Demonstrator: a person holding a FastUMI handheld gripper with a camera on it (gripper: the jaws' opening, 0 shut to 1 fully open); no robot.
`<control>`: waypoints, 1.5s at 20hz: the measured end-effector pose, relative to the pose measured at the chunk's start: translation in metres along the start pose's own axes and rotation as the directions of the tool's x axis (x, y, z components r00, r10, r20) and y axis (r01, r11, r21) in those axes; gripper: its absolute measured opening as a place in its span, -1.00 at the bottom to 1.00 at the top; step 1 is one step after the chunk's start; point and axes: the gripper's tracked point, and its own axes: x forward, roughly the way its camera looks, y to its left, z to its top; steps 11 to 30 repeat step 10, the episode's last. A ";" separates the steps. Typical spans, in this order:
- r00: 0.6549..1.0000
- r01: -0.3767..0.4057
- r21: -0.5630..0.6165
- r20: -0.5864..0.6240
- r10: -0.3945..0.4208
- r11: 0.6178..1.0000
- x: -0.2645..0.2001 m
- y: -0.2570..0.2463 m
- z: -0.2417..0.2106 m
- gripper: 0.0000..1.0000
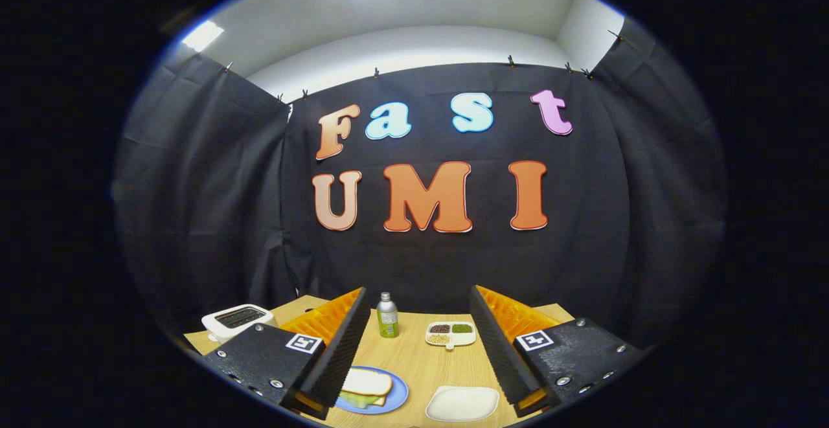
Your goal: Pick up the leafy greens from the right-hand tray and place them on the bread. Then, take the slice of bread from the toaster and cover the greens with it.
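Hand-held gripper (421,376) spread wide, holding nothing, above the desk (421,363). Near left: blue plate (398,397) with greens (356,401) under a bread slice (366,382). Near right: white tray (462,403), apparently bare. Far left: toaster (238,320). Possible risk: nudging the top slice while retreating, sliding it off the greens.

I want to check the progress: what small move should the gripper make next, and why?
Probably just draw back and stop. The bread already covers the greens on the blue plate, the white tray lies bare, and the gripper is open, holding nothing.
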 end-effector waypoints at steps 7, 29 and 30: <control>0.996 0.076 -0.057 0.043 -0.074 0.995 -0.015 -0.008 0.016 0.88; 0.996 0.062 -0.035 0.059 -0.060 0.998 -0.023 0.000 0.021 0.89; 0.996 0.062 -0.035 0.059 -0.060 0.998 -0.023 0.000 0.021 0.89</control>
